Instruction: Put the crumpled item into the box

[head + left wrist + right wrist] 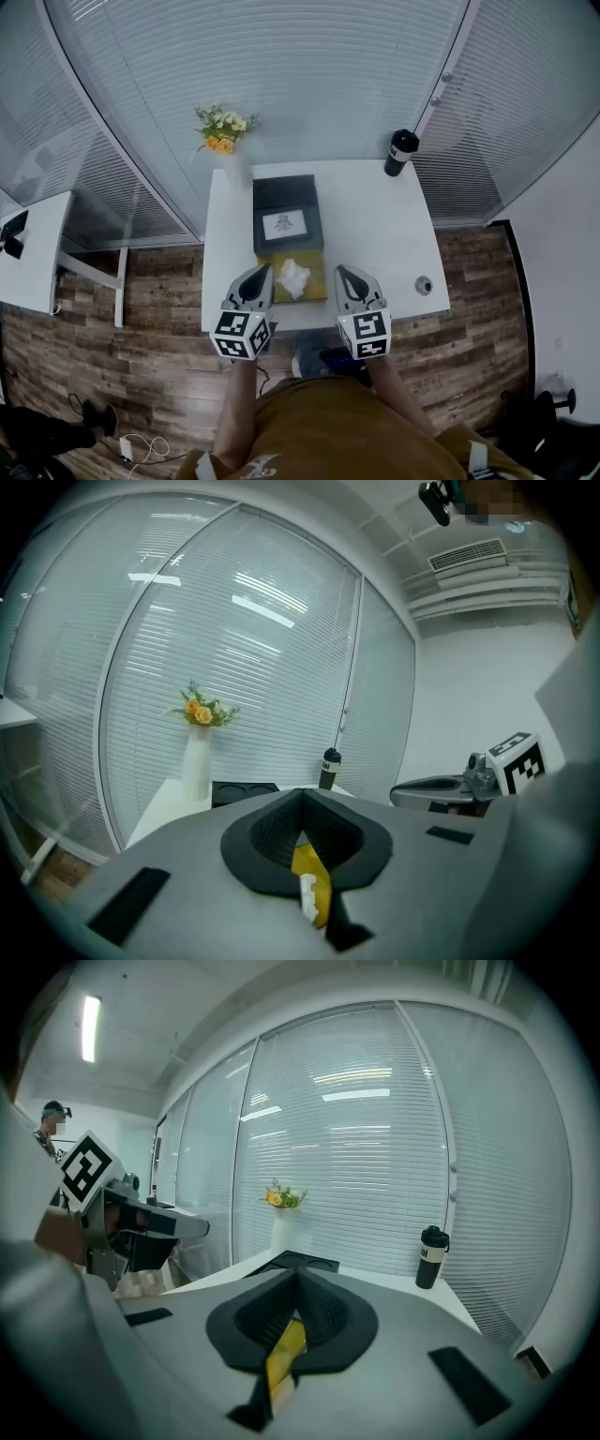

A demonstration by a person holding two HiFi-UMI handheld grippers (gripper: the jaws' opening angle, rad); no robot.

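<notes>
A white crumpled item (293, 277) lies on the yellow-olive part of the box (314, 281) at the table's near edge. The box's black part (286, 214) with a white label lies just behind it. My left gripper (258, 283) hovers just left of the crumpled item, and my right gripper (349, 281) just right of it. Both have their jaws together with nothing held. In the left gripper view the shut left gripper (302, 801) shows a yellow and white sliver below its jaws. The right gripper (298, 1283) shows the same yellow.
A white table (375, 225) stands against slatted blinds. On it are a black bottle (400, 152) at the far right, a white vase with flowers (225, 136) at the far left, and a small round object (424, 284) near the right front. A second white table (33, 253) is at the left.
</notes>
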